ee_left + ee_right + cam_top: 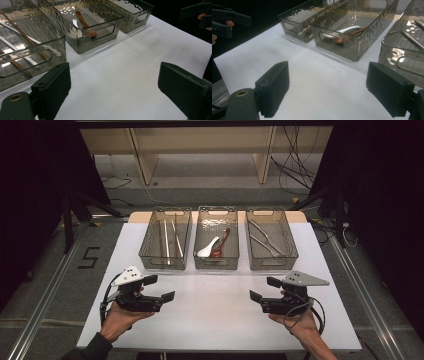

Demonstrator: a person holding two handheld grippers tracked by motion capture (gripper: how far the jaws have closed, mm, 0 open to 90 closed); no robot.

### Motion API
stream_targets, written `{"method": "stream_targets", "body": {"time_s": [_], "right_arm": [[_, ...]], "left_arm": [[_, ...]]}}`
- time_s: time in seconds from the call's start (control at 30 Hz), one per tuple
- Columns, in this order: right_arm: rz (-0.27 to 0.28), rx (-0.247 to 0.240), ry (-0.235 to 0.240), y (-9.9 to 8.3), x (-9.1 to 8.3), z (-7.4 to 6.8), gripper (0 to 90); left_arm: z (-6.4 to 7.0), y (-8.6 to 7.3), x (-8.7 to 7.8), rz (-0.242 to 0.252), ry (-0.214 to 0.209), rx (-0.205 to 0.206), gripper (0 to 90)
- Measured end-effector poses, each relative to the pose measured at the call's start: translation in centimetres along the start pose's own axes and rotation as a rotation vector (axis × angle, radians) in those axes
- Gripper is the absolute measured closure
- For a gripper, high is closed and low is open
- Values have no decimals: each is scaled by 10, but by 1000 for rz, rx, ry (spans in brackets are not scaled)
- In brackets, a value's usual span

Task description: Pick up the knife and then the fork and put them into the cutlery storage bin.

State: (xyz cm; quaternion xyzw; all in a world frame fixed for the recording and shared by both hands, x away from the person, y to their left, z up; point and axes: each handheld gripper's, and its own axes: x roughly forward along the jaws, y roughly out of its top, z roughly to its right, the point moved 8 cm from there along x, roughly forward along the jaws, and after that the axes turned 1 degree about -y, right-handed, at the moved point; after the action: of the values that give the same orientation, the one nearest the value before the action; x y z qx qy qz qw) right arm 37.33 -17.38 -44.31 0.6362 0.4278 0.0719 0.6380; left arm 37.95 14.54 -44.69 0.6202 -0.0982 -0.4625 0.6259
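We hold a hand-held gripper in each hand, low at the near side, well apart from each other. The left hand-held gripper (161, 288) points inward to the right, its jaws spread wide — nothing between them. The right hand-held gripper (264, 289) points inward to the left, jaws likewise parted and empty. Our left hand (120, 317) and right hand (300, 322) cradle the bodies from below — forearms entering from the bottom edge.
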Motion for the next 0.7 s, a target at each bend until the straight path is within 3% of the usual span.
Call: {"method": "stream_targets", "body": {"time_s": [0.7], "right_arm": [[3, 5, -14, -1, -2, 3, 197]], "left_arm": [[-2, -1, 1, -3, 7, -3, 108]]}}
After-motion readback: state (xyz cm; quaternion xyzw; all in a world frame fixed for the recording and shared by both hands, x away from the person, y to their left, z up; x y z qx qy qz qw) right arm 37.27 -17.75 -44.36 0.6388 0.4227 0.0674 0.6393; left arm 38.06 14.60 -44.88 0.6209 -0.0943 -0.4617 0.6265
